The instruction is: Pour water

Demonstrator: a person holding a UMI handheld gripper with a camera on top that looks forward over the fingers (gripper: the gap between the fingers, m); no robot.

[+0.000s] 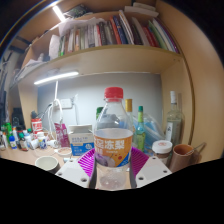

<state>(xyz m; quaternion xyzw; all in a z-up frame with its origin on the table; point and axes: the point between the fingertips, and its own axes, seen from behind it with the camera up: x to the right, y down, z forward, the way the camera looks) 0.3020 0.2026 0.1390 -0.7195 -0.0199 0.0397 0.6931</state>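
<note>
A shelf (pixel 110 58) packed with upright books (pixel 105 32) runs across the top of the scene, with a lit strip lamp (pixel 57 76) hanging under it. Below it sits a wooden desk (pixel 20 158) crowded with small things.

Closest to the camera is a clear plastic bottle (pixel 113 128) with a red cap, standing upright between the gripper (pixel 113 168) fingers. Its lower half carries a pink and white label with printed writing too small to read. The bottle wall is clear, and I cannot tell how much liquid is in it. The jaws are closed in on the bottle, the purple pads (pixel 88 163) pressing against its base on either side.

Just right of the bottle stands a small jar with a white lid (pixel 161 149), and beside that a brown cup (pixel 182 156). Behind them rise a green bottle (pixel 141 128) and a tall pale bottle (pixel 174 118). Left of the held bottle is a blue and white box (pixel 82 140), its lettering unreadable, and a round cup (pixel 47 164) sits near the left finger. A cluster of small bottles and jars (pixel 22 137) lines the far left of the desk.
</note>
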